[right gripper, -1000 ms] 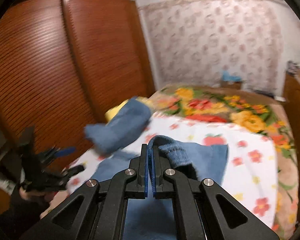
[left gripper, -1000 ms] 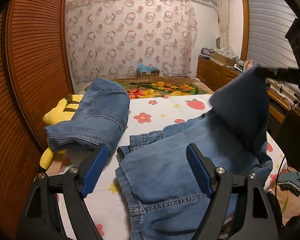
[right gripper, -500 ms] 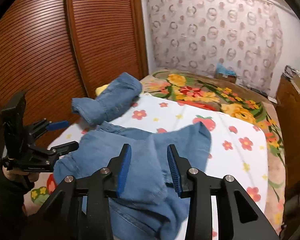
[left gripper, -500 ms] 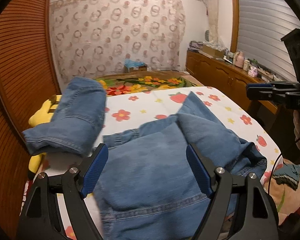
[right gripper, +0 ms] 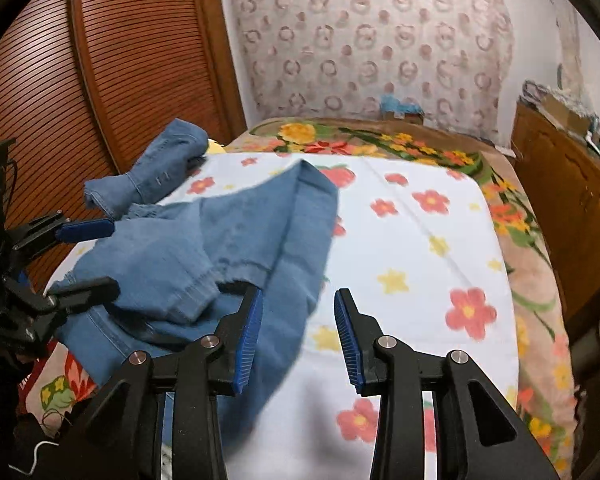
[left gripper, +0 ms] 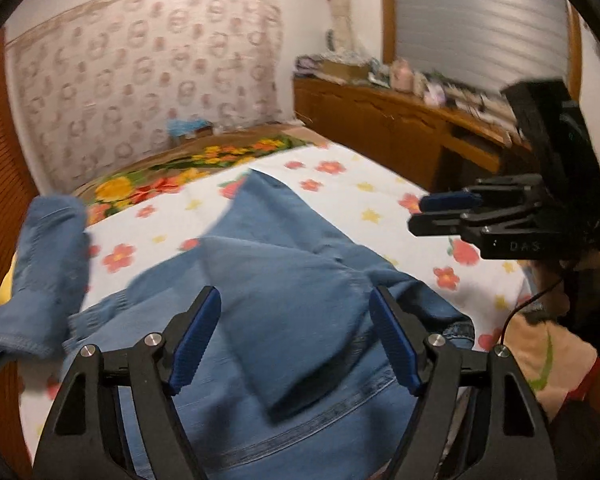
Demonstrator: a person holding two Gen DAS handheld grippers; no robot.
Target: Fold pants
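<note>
Blue denim pants [left gripper: 280, 280] lie on the flowered bed sheet [left gripper: 360, 200], with one leg folded back over the rest in a loose flap [right gripper: 300, 216]. My left gripper [left gripper: 295, 296] hovers over the waist end. Its jaws are wide and closing slightly, and its pads touch no cloth. It also shows in the right wrist view as the left gripper [right gripper: 112, 256] at the pants' left edge. My right gripper [right gripper: 298, 292] is open above the right edge of the pants, holding nothing. From the left wrist view the right gripper [left gripper: 428, 214] hangs over the sheet at the right.
A second bundle of folded denim [right gripper: 168, 160] lies at the bed's far left on a yellow plush toy [right gripper: 214, 145]. Slatted wooden wardrobe doors [right gripper: 100, 80] stand left of the bed. A cluttered wooden dresser [left gripper: 380, 120] runs along the right. Bare sheet [right gripper: 420, 240] stretches right of the pants.
My right gripper opened and let go of the pant leg, which dropped folded onto the pants; the gripper then sank lower. My left gripper swung rightward across the pants.
</note>
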